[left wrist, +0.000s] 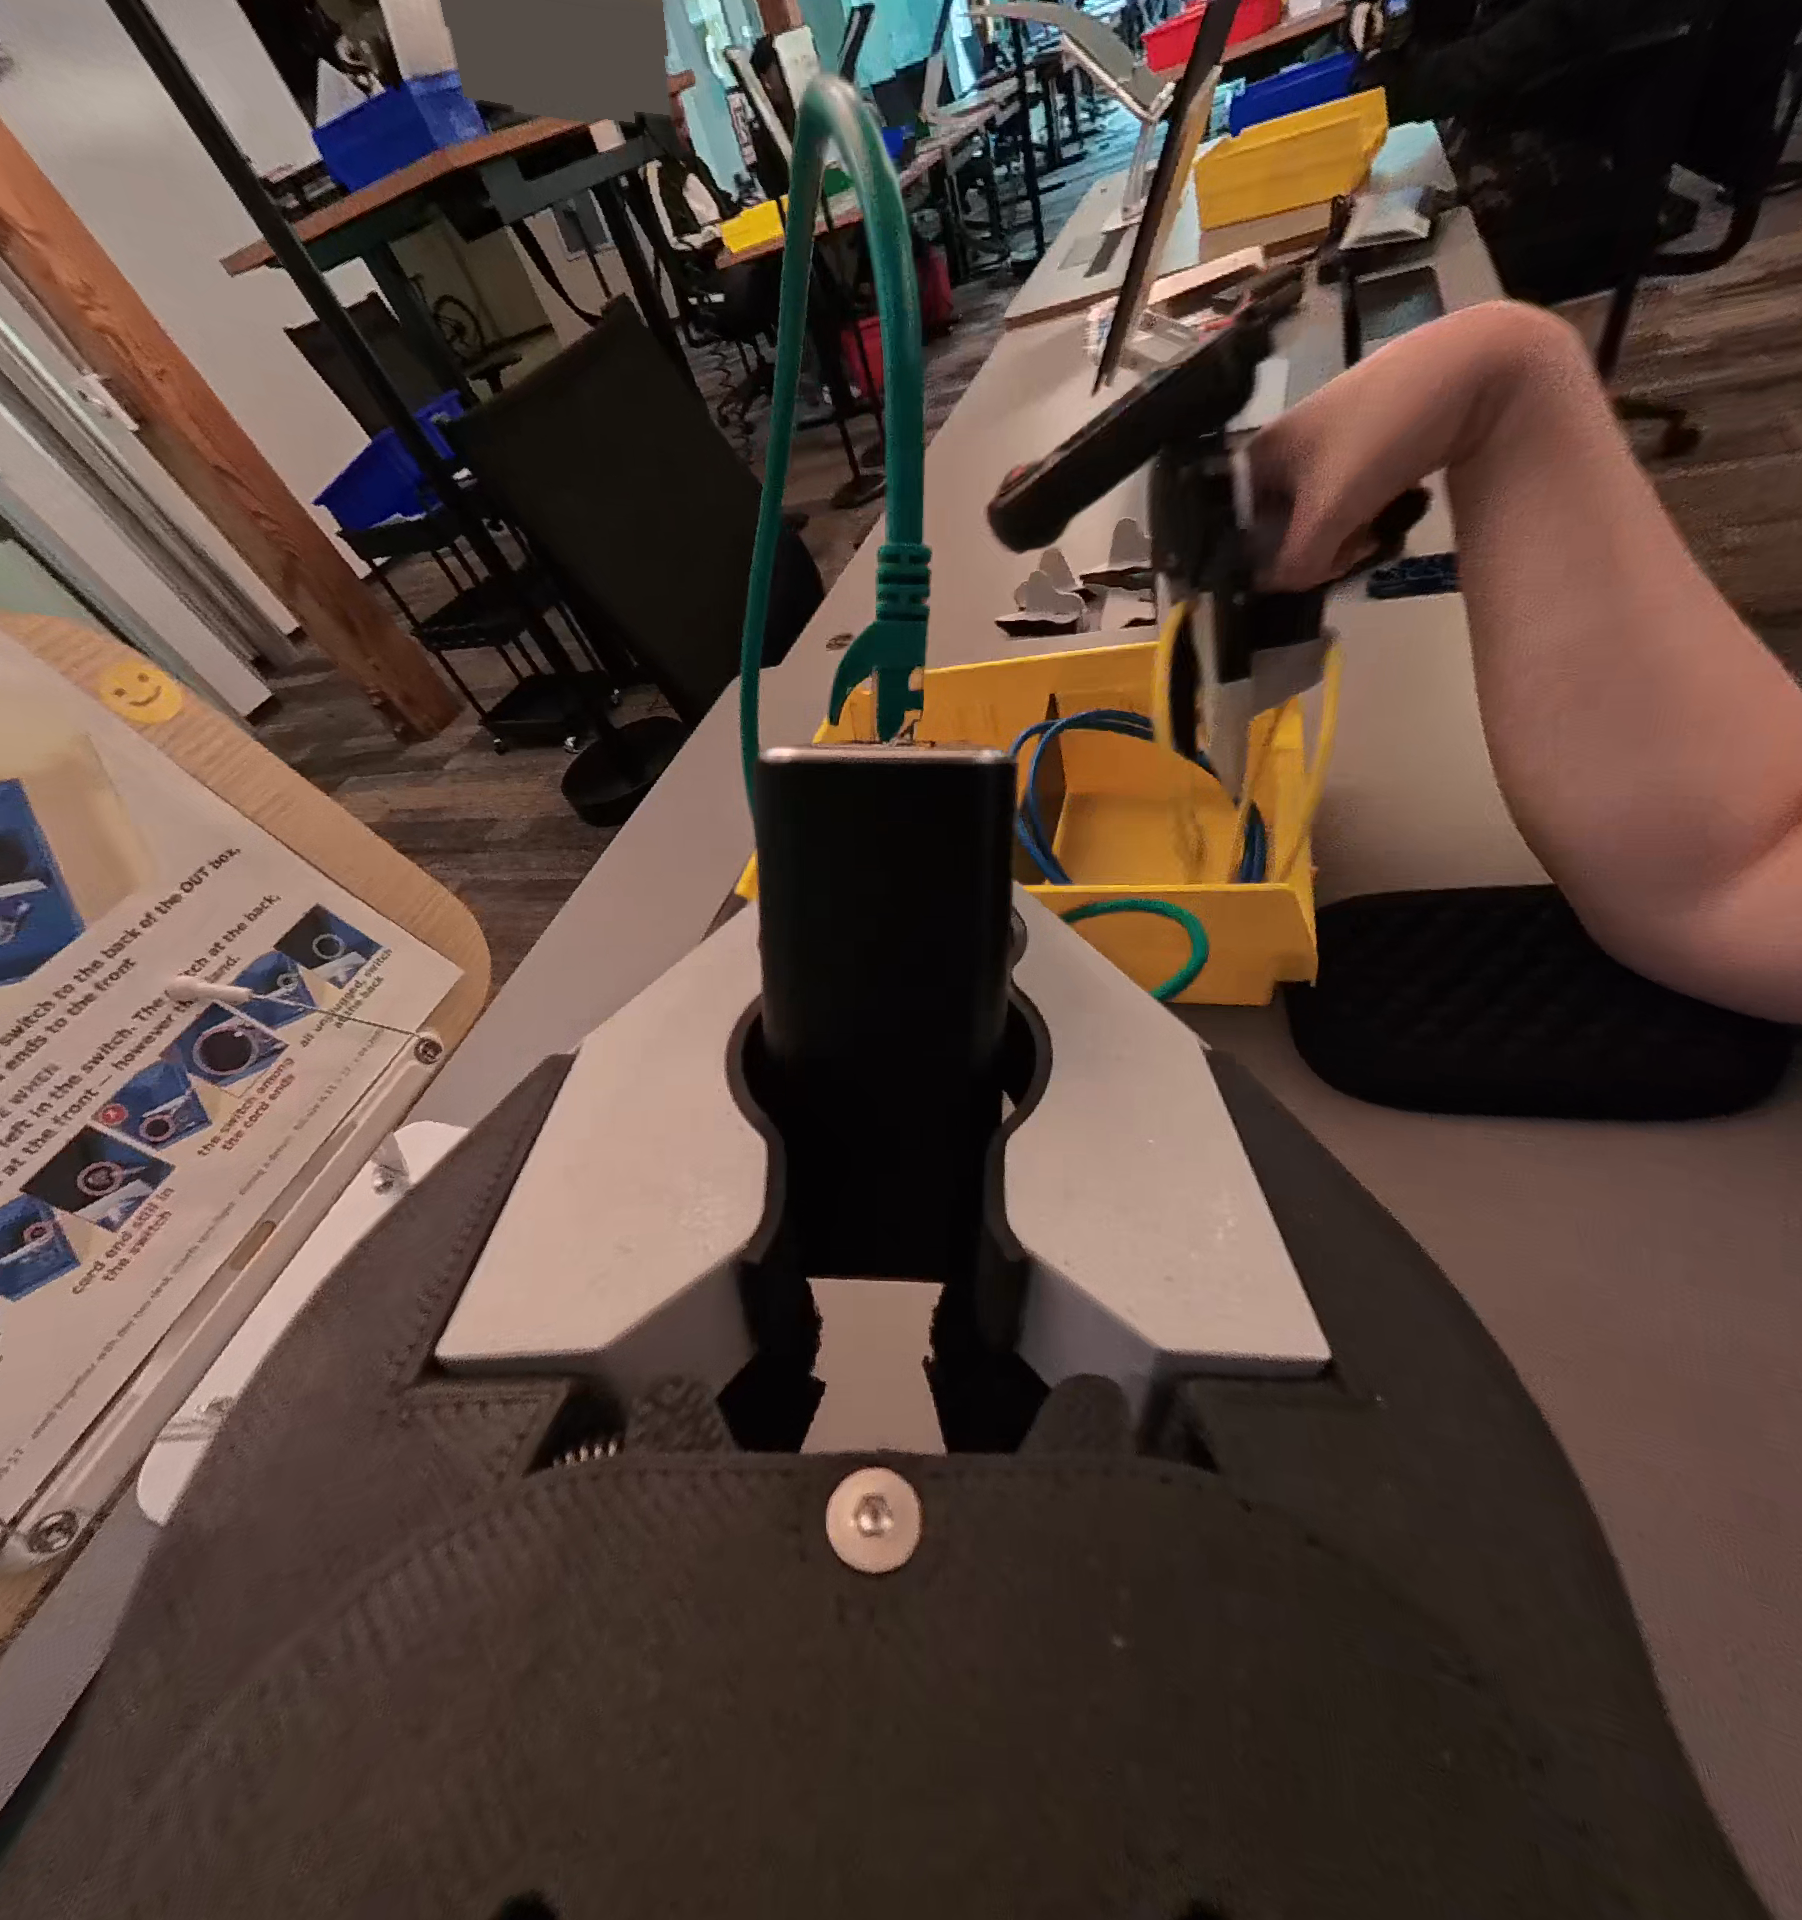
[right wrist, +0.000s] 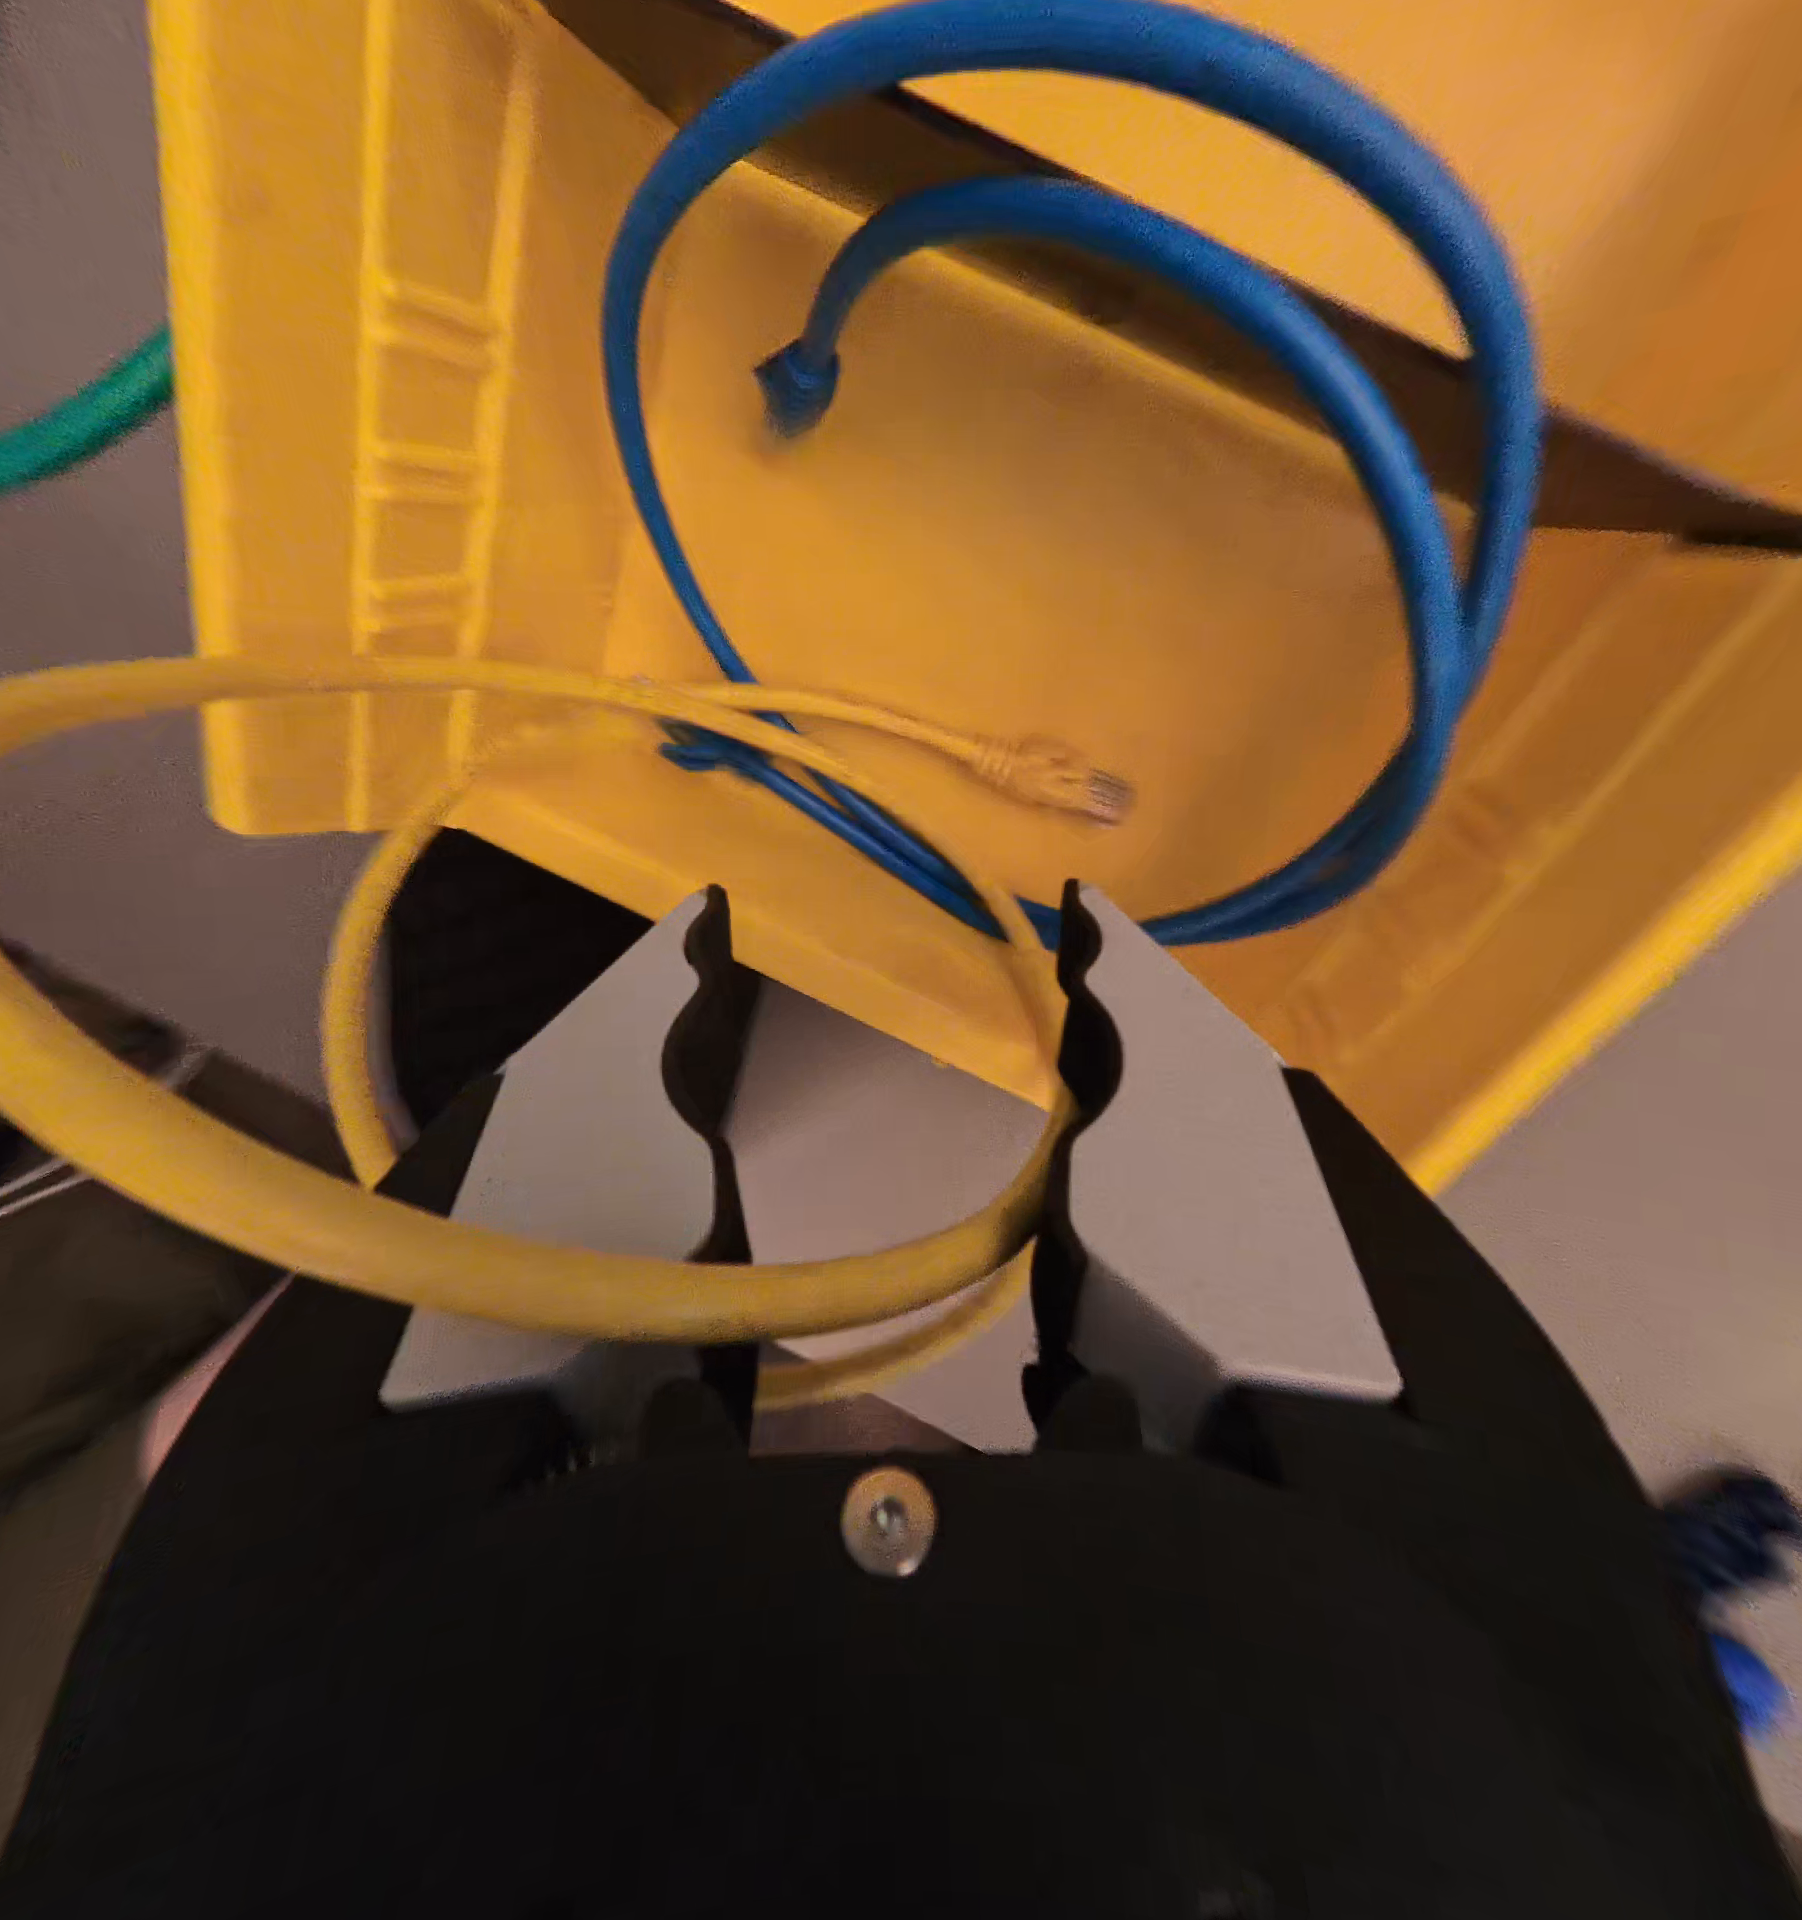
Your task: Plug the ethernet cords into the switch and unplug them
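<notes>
My left gripper (left wrist: 881,914) is shut on a black switch (left wrist: 881,883) and holds it upright. A green ethernet cord (left wrist: 902,416) arcs overhead and its plug (left wrist: 902,603) sits in the switch's top end. My right gripper (right wrist: 892,894) is open over a yellow bin (right wrist: 284,416). A yellow cord (right wrist: 201,1164) loops across its fingers, resting against the right one, with its plug (right wrist: 1063,779) free. A coiled blue cord (right wrist: 1448,416) lies in the bin. In the left wrist view the right gripper (left wrist: 1229,644) hovers above the bin (left wrist: 1261,935) with the yellow cord hanging from it.
An instruction sheet on a wooden board (left wrist: 149,1039) stands at the left. A black pad (left wrist: 1531,997) lies right of the bin, under a person's forearm (left wrist: 1603,675). The grey table (left wrist: 1603,1351) runs back to another yellow bin (left wrist: 1292,166). Green cord (right wrist: 55,436) trails beside the bin. Some 35 centimetres of space lies between my two pairs of fingers.
</notes>
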Demonstrator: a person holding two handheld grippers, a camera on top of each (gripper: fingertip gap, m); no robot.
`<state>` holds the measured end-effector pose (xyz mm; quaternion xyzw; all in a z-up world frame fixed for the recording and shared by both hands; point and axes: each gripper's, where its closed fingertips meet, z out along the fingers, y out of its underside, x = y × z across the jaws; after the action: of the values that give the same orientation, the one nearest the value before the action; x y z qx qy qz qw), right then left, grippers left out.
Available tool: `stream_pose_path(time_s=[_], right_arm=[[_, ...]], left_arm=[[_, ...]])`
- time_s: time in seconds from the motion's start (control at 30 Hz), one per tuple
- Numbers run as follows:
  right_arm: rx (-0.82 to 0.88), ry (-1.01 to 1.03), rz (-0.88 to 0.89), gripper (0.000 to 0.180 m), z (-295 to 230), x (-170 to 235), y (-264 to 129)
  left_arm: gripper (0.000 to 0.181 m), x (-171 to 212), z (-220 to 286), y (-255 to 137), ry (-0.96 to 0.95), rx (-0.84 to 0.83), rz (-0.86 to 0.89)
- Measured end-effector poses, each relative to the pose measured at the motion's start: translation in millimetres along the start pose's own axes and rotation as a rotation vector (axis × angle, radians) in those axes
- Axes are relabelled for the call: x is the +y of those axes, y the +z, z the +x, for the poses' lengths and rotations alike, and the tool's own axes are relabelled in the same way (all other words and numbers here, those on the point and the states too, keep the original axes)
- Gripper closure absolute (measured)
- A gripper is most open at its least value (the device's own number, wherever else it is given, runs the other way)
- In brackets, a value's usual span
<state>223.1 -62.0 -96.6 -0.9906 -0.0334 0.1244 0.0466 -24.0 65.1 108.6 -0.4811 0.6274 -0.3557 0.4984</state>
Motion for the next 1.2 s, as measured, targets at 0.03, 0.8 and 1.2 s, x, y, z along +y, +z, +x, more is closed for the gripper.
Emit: stream_pose_path(time_s=[0.03, 0.8, 1.2], right_arm=[[-0.082, 0.024, 0.004, 0.114, -4, -3, 4], [0.144, -0.528, 1.286, 0.075, -111, -87, -225], [-0.273, -1.170, 1.334, 0.108, -302, -101, -182]], left_arm=[[0.148, 0, 3, 1, 0.002, 0.017, 0.000], [0.148, -19, 11, -8, -0.105, 0.162, 0.159], [0.148, -39, 30, -18, 0.068, 0.153, 0.252]])
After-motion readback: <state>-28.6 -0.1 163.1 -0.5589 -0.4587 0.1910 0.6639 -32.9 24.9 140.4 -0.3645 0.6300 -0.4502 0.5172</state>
